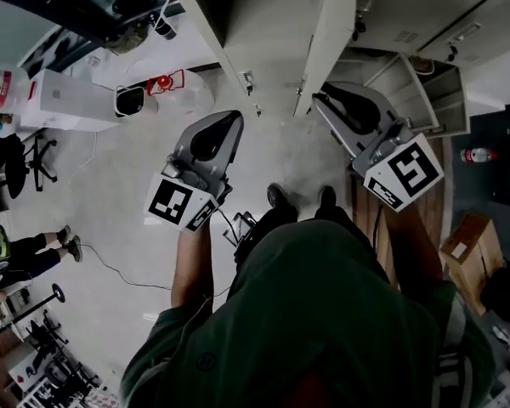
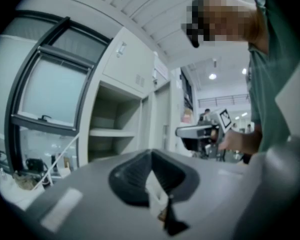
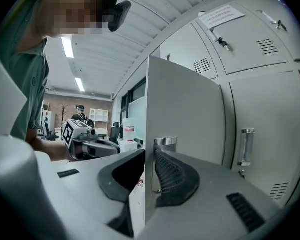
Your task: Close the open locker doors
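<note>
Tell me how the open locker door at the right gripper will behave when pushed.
The open locker door looks like thin sheet metal, so it probably swings lightly yet stays stiff. Its painted face seems smooth, so the right gripper, closed on its edge by the chrome handle, might slip.

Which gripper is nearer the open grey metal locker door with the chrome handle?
Right. The right gripper straddles the open grey metal locker door at its edge, beside the chrome handle, jaws closed on it. The left gripper is off to the door's left, jaws together, touching nothing.
</note>
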